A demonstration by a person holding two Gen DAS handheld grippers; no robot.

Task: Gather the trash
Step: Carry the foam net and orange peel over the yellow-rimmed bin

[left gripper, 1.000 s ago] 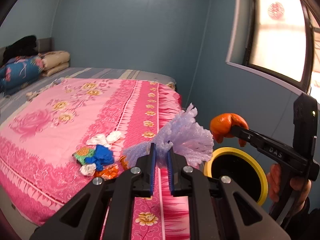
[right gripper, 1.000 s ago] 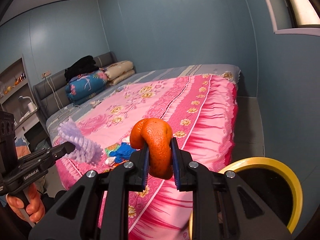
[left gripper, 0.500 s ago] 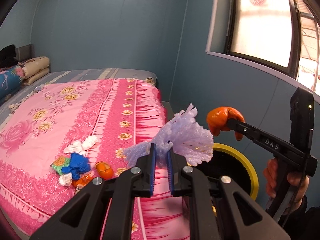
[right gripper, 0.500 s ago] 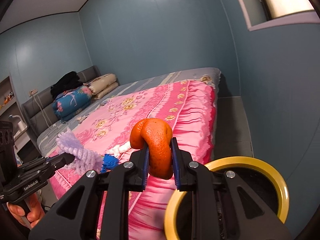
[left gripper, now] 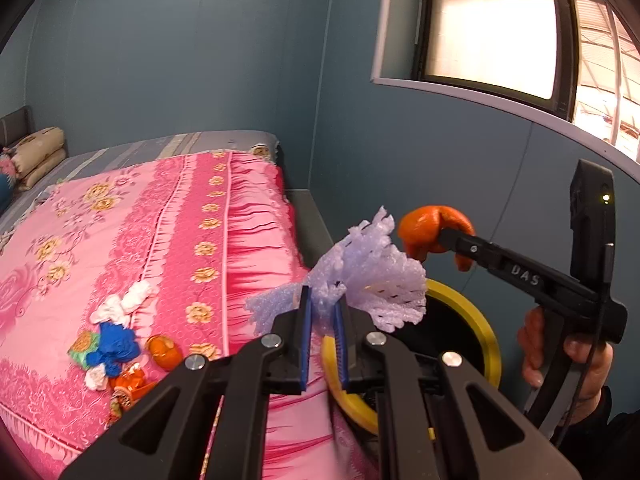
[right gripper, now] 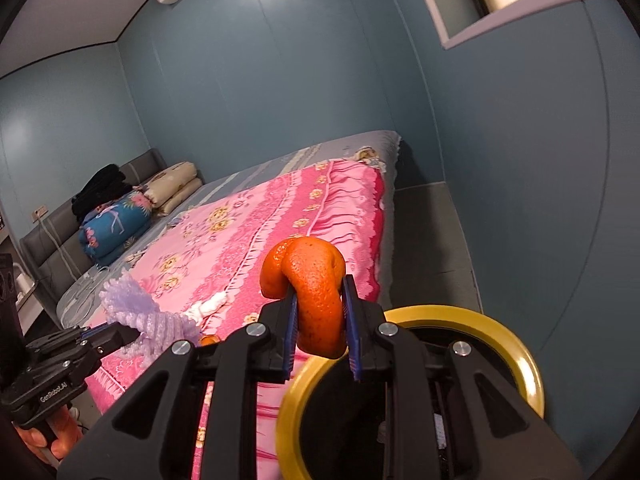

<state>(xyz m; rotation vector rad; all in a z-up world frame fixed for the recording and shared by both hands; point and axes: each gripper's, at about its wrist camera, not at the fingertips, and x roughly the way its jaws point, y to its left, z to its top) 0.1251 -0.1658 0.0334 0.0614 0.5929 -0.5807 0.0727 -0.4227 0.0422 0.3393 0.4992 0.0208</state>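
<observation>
My left gripper (left gripper: pixel 322 306) is shut on a purple foam fruit net (left gripper: pixel 372 276), held up beside the bed's edge. My right gripper (right gripper: pixel 318 308) is shut on a curled orange peel (right gripper: pixel 316 296); the same orange peel (left gripper: pixel 430 230) shows in the left wrist view at the tip of that gripper. Both hang just above a yellow-rimmed trash bin (right gripper: pixel 504 340) with a dark inside, whose rim (left gripper: pixel 480 320) lies right behind the net. In the right wrist view the purple net (right gripper: pixel 140 312) sits at the lower left. More trash (left gripper: pixel 116 348) lies on the pink bedspread: white tissue, blue and green wrappers, orange peel pieces.
A bed with a pink flowered cover (left gripper: pixel 120 240) fills the left side; folded quilts and pillows (right gripper: pixel 132 208) sit at its head. A blue wall (left gripper: pixel 420 168) with a window (left gripper: pixel 492 24) stands close on the right. A narrow grey floor strip (right gripper: pixel 428 232) runs between bed and wall.
Both grippers have swung right, off the bed toward the wall, still holding their loads. The yellow bin now sits nearer and more directly beneath them; the bed has slid left in view.
</observation>
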